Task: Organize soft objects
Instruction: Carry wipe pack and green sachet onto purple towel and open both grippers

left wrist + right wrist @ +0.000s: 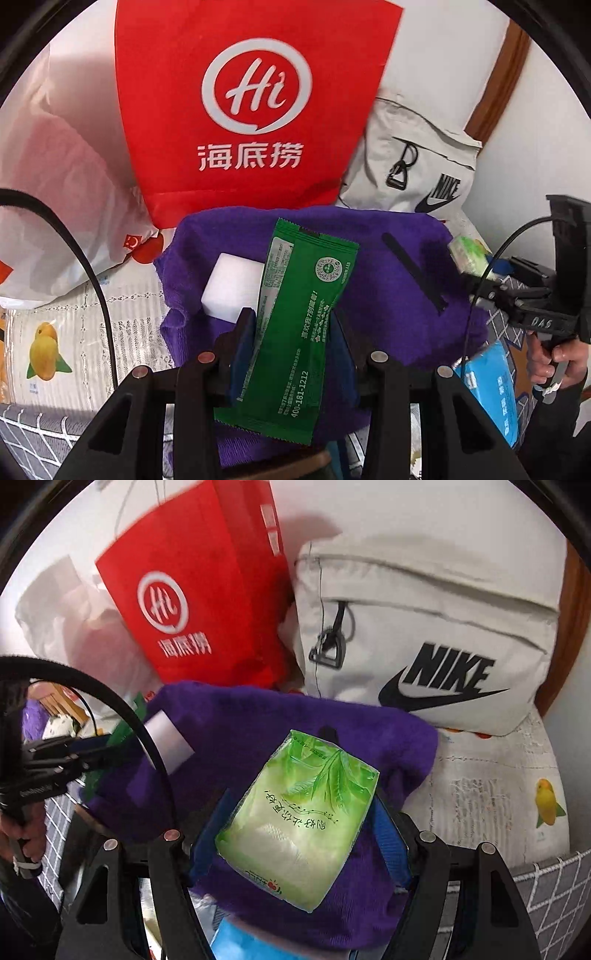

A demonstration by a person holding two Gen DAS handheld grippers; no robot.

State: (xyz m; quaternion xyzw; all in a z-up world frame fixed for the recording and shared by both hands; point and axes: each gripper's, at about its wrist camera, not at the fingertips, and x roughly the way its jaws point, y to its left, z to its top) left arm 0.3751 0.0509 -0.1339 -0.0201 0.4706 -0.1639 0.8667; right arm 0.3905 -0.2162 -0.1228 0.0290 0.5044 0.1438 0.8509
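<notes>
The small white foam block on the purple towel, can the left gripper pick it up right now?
Probably not yet: the left gripper is shut on the long green sachet. The white foam block lies uncovered on the purple towel just ahead.

Blue pack (pixel 236 943) cut off by bottom edge, print unreadable.

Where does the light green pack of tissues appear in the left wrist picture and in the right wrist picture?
Left wrist view: the light green pack of tissues is small at the right edge, held by the right gripper above the purple towel.
Right wrist view: the pack fills the lower centre, gripped between the blue fingers.
Shared landmark: the red paper bag with the white Hi logo, standing behind the towel.
</notes>
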